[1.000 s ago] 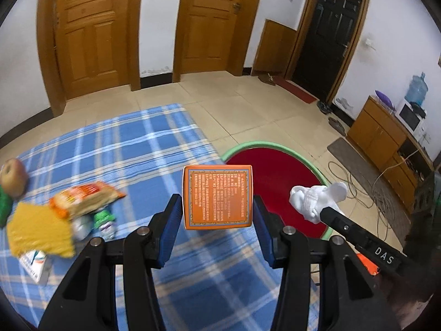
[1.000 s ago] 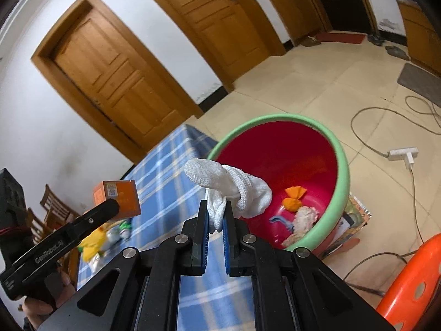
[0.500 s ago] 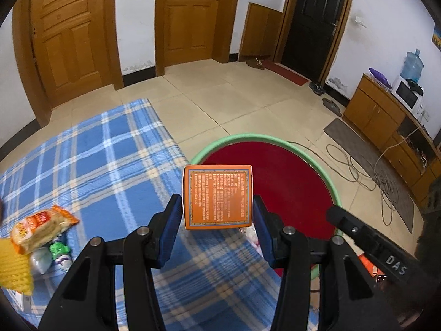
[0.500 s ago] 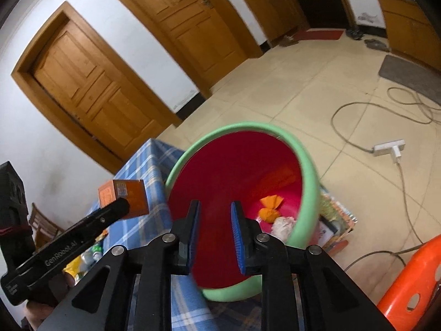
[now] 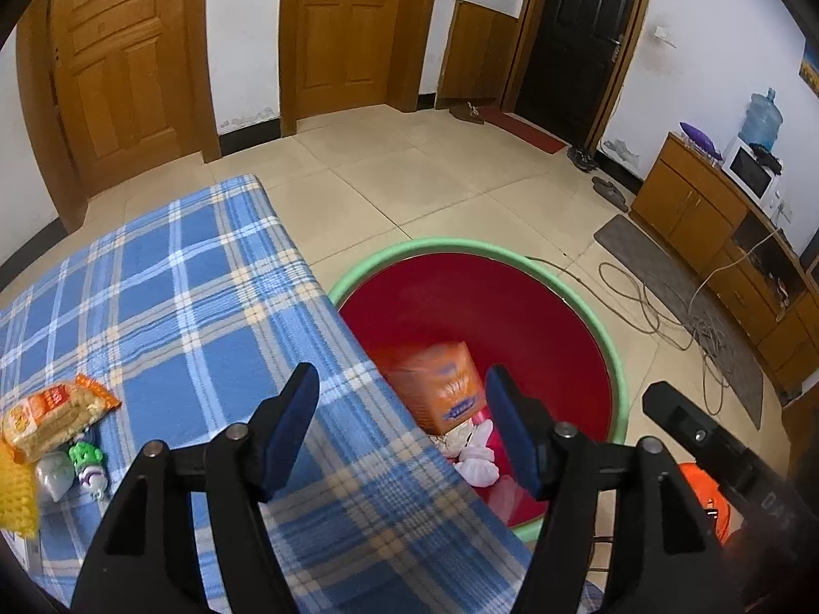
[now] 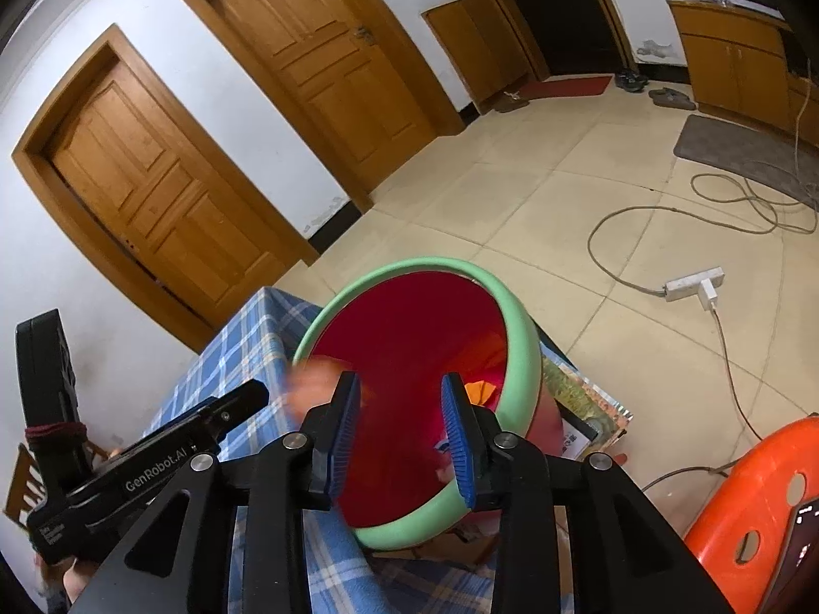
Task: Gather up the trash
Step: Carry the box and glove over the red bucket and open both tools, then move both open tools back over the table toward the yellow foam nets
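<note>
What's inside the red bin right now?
In the bin: an orange box, blurred, over white crumpled pieces. The right view shows an orange scrap. The table edge and fingers cover the rest.

A blue-and-white plaid cloth (image 5: 194,317) is seen on the worktop; at three o'clock, a red bin (image 5: 491,317) is rimmed green, with an orange box (image 5: 440,384) inside.

orange box (image 6: 312,384) blurred, yellow sponge (image 5: 15,491) cropped
</note>
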Demonstrator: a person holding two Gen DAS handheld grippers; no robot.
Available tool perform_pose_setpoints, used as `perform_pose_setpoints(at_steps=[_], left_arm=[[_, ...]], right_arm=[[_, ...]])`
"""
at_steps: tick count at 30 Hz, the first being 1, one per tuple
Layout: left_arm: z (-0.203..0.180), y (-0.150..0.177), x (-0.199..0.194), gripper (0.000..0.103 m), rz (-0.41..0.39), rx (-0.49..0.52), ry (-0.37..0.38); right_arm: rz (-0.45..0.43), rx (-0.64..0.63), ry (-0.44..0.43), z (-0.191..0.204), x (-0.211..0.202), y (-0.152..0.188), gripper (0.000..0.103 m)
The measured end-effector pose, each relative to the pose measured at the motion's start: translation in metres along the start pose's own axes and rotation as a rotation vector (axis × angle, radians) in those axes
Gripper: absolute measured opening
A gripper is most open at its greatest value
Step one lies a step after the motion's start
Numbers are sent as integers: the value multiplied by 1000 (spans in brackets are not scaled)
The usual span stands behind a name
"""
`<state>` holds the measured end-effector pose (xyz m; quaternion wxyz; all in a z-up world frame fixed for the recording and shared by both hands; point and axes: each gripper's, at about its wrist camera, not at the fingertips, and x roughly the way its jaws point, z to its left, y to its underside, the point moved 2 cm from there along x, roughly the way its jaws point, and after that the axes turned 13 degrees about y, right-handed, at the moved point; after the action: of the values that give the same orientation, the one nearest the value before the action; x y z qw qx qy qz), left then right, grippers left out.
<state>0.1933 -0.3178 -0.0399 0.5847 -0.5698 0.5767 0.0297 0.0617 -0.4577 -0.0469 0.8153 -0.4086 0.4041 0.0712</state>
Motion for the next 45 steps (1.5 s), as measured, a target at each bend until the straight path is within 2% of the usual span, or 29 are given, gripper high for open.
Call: perform_pose_setpoints(at_steps=[5,7,9,17,25,37,45], left_arm=[[7,8,-23,67,-23,-51,3],[9,11,-33,67,-33,-62,3],[11,15,-47,67,-48,-64,-8],[19,27,-94,67,-113,-92,-42],[37,48,-138,67,-161,-121,-108],[92,83,-187,67,-215,-240,-209],[129,98,-208,67,-232,-278,-260]], right_arm=[[-3,-22,-19,6,-10,3,34],[-5,-29,-31,10,-15,4,37],[-11,-36,-44,14,-22,6,45],[-30,-73,-101,35,-50,16,49],[32,-115,-150,57,-58,40,49],[63,-194,-198,94,-69,65,51],[73,-215,-172,105,-69,76,53]])
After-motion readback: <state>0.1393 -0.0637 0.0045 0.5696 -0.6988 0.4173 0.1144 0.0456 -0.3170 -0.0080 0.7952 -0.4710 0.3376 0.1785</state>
